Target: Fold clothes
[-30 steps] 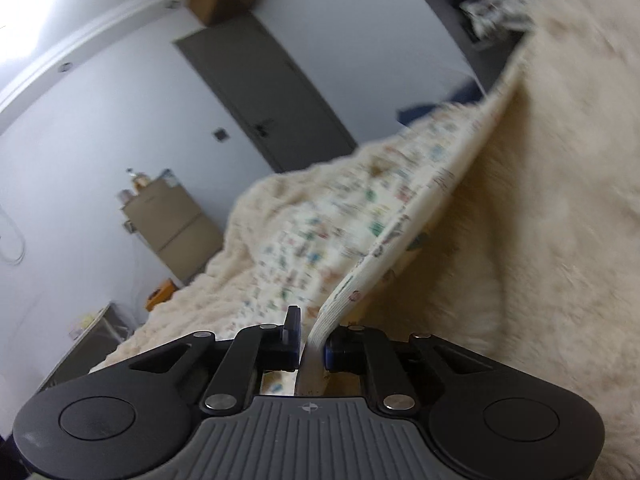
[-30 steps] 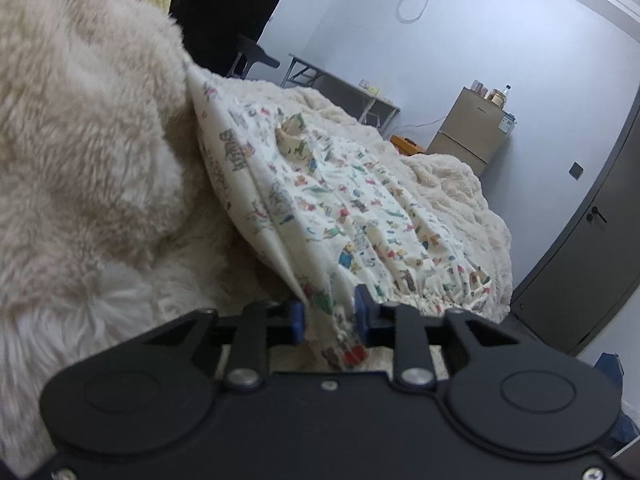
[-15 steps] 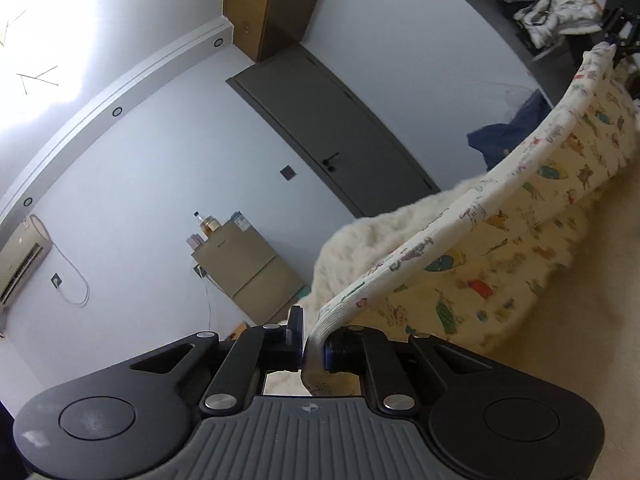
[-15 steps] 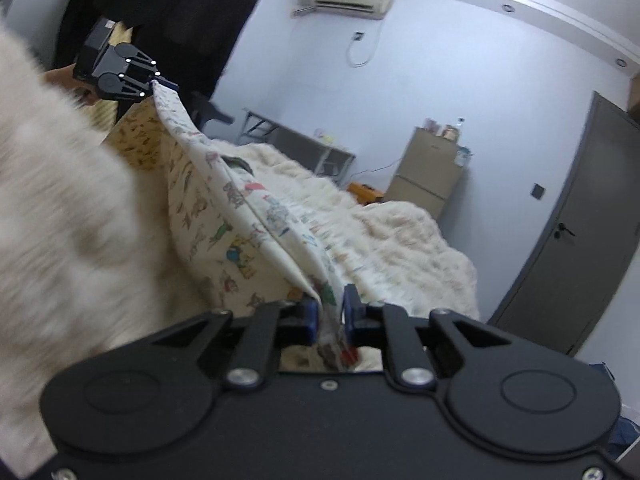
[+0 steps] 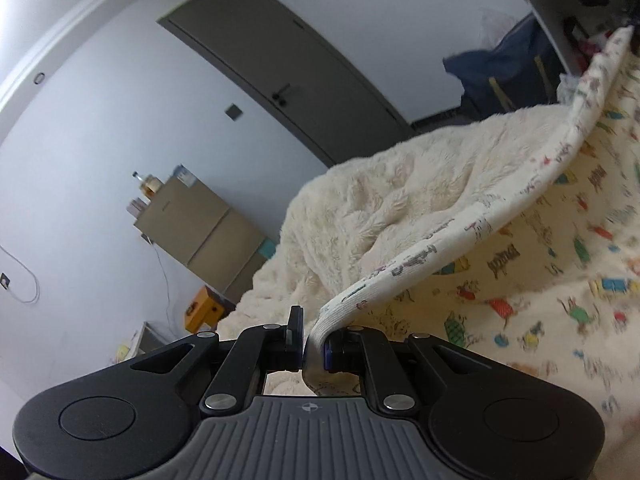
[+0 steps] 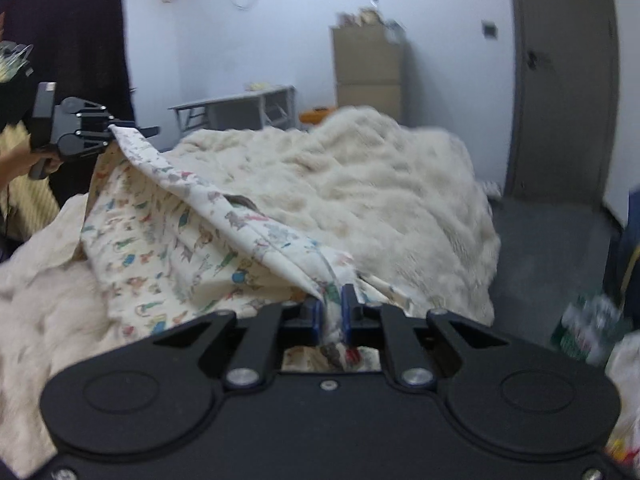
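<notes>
Across a bed heaped with a cream fluffy blanket, the cream cartoon-print cotton garment hangs by its ribbed hem, stretched between the left hand-held gripper and right hand-held gripper, each clenched on one end, probably to straighten it for folding.

My right gripper pinches the cream cartoon-printed cotton garment; my left gripper lifts its far corner above the fluffy cream blanket.

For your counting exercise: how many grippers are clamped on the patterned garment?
2. The left gripper pinches one end of the garment; the right gripper pinches the other end. No others are visible.
</notes>
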`<action>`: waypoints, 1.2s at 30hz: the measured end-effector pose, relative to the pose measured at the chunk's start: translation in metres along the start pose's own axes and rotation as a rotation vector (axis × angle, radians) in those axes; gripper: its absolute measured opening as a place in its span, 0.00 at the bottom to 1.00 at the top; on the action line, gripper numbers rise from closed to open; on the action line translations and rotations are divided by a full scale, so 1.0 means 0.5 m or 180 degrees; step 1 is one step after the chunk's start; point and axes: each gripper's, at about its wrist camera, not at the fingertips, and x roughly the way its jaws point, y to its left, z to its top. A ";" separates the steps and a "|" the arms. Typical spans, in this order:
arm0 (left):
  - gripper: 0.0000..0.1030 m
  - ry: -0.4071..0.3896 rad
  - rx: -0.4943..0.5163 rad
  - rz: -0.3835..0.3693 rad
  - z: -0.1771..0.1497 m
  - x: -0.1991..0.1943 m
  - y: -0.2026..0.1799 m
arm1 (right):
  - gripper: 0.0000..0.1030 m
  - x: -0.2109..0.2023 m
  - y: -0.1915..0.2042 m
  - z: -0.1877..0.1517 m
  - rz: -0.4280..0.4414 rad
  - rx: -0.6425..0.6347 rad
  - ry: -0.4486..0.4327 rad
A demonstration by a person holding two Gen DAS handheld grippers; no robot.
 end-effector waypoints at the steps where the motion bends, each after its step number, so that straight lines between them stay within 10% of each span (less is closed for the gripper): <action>1: 0.09 0.0036 0.0010 -0.0006 0.006 0.011 -0.008 | 0.08 0.002 -0.014 -0.006 0.0029 0.0110 -0.0015; 9: 0.10 0.0403 -0.0207 -0.0206 0.043 0.151 -0.069 | 0.10 0.048 -0.107 -0.059 -0.0093 0.0950 -0.0026; 13: 0.57 0.0706 -0.0040 -0.0016 0.030 0.217 -0.145 | 0.36 0.079 -0.117 -0.082 -0.0368 0.1047 0.0188; 16: 0.72 0.0938 0.0001 -0.0003 -0.001 0.239 -0.160 | 0.57 0.081 -0.115 -0.095 -0.0645 0.1005 0.0221; 22: 0.97 0.1138 -0.0820 -0.0927 -0.103 0.168 -0.062 | 0.58 0.050 -0.125 -0.094 -0.0679 0.1203 0.0051; 32: 0.97 0.0824 -0.1434 -0.1546 -0.316 -0.103 -0.042 | 0.58 -0.036 0.046 -0.061 -0.0794 0.0391 -0.0322; 36: 0.67 0.0771 -0.1443 -0.1537 -0.366 -0.119 -0.122 | 0.60 -0.034 0.144 -0.049 -0.0651 -0.0053 -0.0359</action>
